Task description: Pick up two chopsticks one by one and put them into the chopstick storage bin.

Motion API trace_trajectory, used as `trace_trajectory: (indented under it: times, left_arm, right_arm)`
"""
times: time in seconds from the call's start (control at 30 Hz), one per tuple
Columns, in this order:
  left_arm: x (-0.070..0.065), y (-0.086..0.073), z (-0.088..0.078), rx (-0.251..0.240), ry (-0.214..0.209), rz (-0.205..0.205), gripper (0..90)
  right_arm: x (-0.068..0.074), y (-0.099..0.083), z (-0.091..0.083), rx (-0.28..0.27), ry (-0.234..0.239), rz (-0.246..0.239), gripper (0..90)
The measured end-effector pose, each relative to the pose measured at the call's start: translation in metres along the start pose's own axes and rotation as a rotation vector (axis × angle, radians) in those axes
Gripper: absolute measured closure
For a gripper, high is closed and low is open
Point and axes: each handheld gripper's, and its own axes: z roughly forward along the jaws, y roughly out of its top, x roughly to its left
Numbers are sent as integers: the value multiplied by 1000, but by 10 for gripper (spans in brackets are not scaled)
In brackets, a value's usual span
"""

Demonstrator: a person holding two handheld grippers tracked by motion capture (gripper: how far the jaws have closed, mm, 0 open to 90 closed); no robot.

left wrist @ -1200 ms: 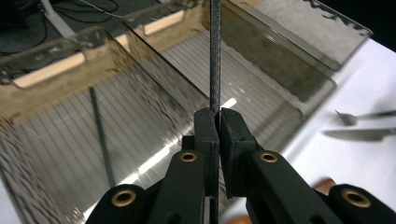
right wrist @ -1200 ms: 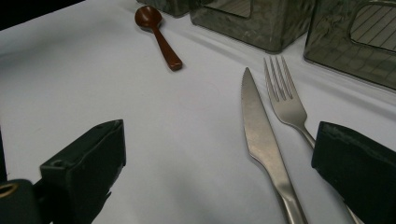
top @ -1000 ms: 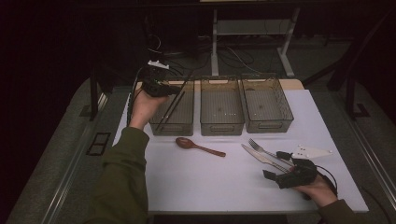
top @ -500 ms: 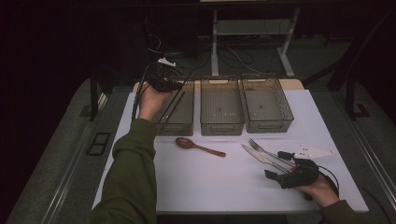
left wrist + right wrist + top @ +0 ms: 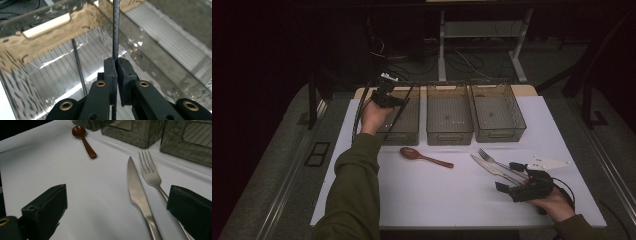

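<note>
Left hand-held gripper [image 5: 384, 95] clamps a thin black chopstick [image 5: 115, 30] over the far-left bin [image 5: 404, 131], where another black stick [image 5: 79, 68] already lies. Right hand-held gripper [image 5: 117, 212] rests released near the knife [image 5: 138, 195] and fork [image 5: 151, 173]; they and the spoon [image 5: 424, 156] remain unsorted on the table [image 5: 432, 200].

The left hand-held gripper [image 5: 388, 98] has lowered its black stick [image 5: 115, 30] into the bin [image 5: 409, 131].

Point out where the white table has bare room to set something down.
Free: the white table in front of the wooden spoon, between the sleeve and the right hand-held gripper. Crowded: near the knife and fork, and along the three bins.
</note>
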Motion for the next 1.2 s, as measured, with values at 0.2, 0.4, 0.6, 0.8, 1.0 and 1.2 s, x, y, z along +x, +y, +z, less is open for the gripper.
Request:
trace_trajectory:
  times: [0.2, 0.4, 0.6, 0.8, 1.0, 1.2]
  left_arm:
    - [1, -8, 7, 8, -1, -21, 844]
    - [0, -8, 6, -19, 9, -23, 757]
    - [-7, -5, -1, -64, -23, -2, 676]
    - [-14, -7, -10, -108, -71, -2, 587]
    - [-22, -14, -20, -146, -106, 16, 519]
    - [-34, -24, -34, -181, -128, 33, 461]
  right_arm:
    - [0, 0, 0, 1, -1, -1, 24]
    - [0, 0, 0, -1, -1, -2, 24]
    - [-1, 0, 1, -1, -1, -1, 24]
    - [-1, 1, 1, -1, -1, 1, 24]
    - [-2, 1, 3, 9, -1, 4, 24]
    - [-2, 2, 4, 7, 1, 8, 24]
